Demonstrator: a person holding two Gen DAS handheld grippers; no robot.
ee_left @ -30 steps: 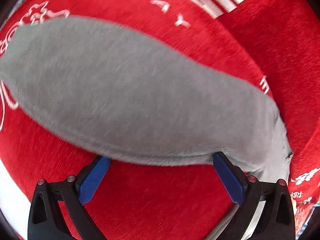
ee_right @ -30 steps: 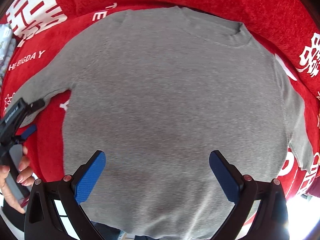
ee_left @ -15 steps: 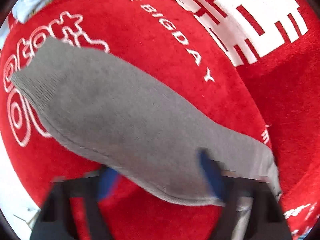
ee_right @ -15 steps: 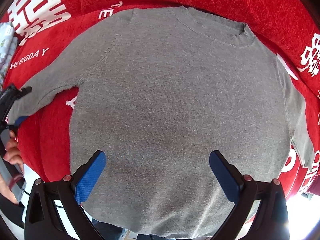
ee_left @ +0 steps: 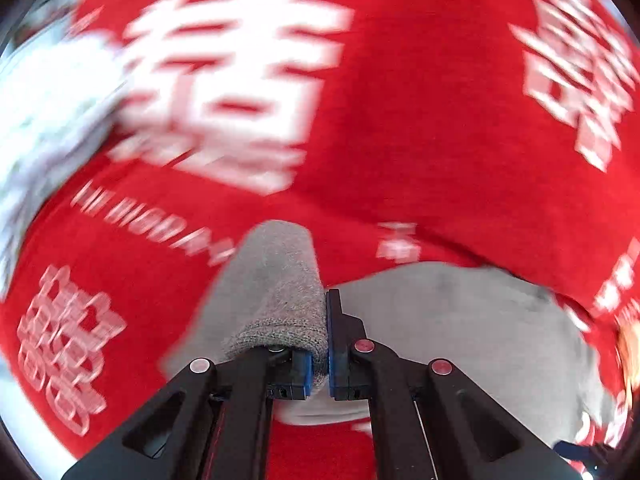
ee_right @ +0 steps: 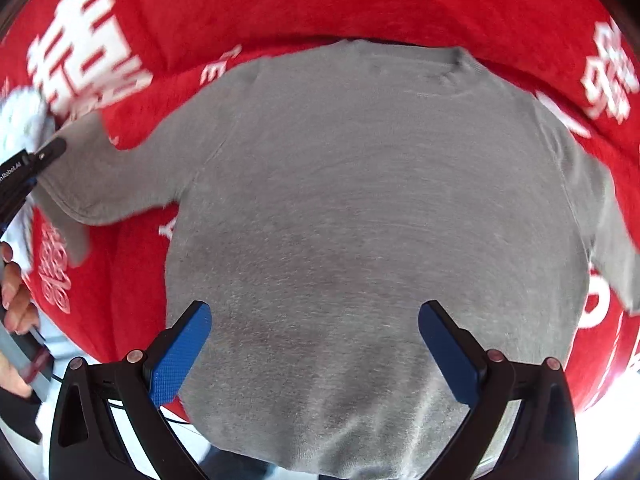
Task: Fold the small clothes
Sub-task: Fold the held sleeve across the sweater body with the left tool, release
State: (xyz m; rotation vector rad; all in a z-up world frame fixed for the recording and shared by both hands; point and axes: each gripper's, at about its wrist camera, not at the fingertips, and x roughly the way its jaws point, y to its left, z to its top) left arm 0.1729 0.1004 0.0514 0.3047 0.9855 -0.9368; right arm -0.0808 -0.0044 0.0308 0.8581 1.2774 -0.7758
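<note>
Left gripper, left wrist view: left gripper is clamped on the ribbed cuff of the grey sweater's sleeve, the knit pinched between its blue pads; the sleeve end bulges up over one black finger.
Sweater, left wrist view: grey sweater lies on the red blanket, its body spreading off to the right behind the gripper; the picture is blurred.
Containers, left wrist view: no container shows; the red blanket with white printed characters bears the sweater.
Change, left wrist view: a second ago the pads stood wide apart at the sleeve's edge and the sleeve lay flat across the blanket; now they are closed on the cuff and the sleeve end is raised off the blanket.
Right gripper, right wrist view: right gripper is released, its blue pads wide apart above the lower body of the sweater, gripping nothing.
Sweater, right wrist view: the sweater lies spread flat, neckline at the far side; its sleeve reaches to the left gripper at the picture's left edge, with a hand on that gripper's handle.
Change, right wrist view: the sleeve end now sits higher in the picture than a second ago; the sweater's body stays flat.
</note>
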